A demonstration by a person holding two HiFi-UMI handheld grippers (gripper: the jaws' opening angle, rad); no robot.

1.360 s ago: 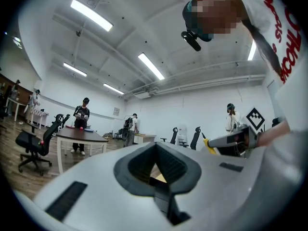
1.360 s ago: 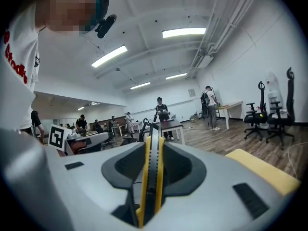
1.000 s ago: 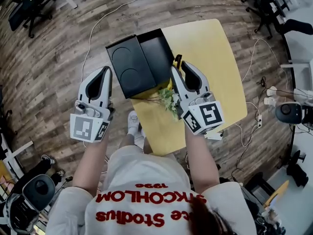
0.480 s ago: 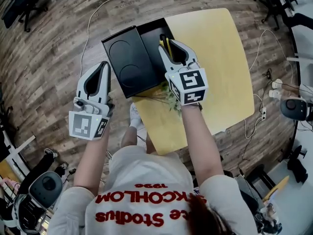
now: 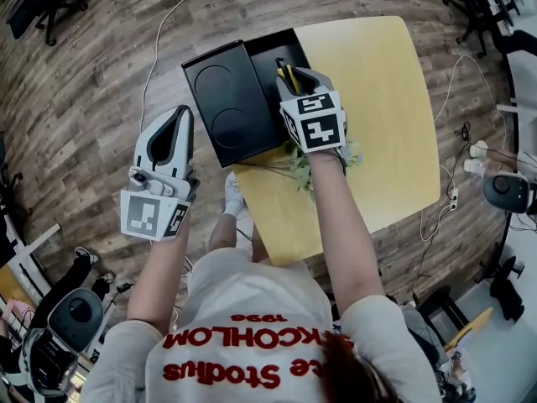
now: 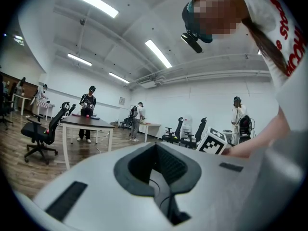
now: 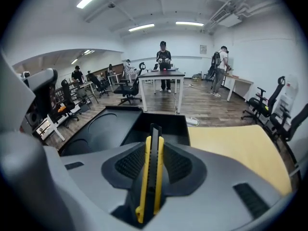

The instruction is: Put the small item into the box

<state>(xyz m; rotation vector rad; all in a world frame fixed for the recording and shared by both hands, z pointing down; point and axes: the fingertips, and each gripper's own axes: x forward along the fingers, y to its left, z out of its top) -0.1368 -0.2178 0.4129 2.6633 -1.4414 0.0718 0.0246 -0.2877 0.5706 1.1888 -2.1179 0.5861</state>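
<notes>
A yellow and black utility knife (image 7: 153, 172) stands clamped between the pads of my right gripper (image 7: 154, 150), blade end pointing away. In the head view that right gripper (image 5: 294, 75) hangs over the open black box (image 5: 270, 50), and the knife (image 5: 288, 77) sticks out past its tips above the box's deep compartment. The box's lid (image 5: 226, 107), with two round recesses, lies open to the left. My left gripper (image 5: 185, 116) is off the table's left side above the floor, its jaws shut with nothing in them.
The box rests on the far left corner of a yellow table (image 5: 377, 99). A sprig of dried flowers (image 5: 294, 164) lies on the table under my right forearm. Cables (image 5: 164, 32) run over the wooden floor, and office chairs stand around the room.
My right gripper carried the knife forward and left, from the table's near part to above the open box. The left gripper stayed nearly still.
</notes>
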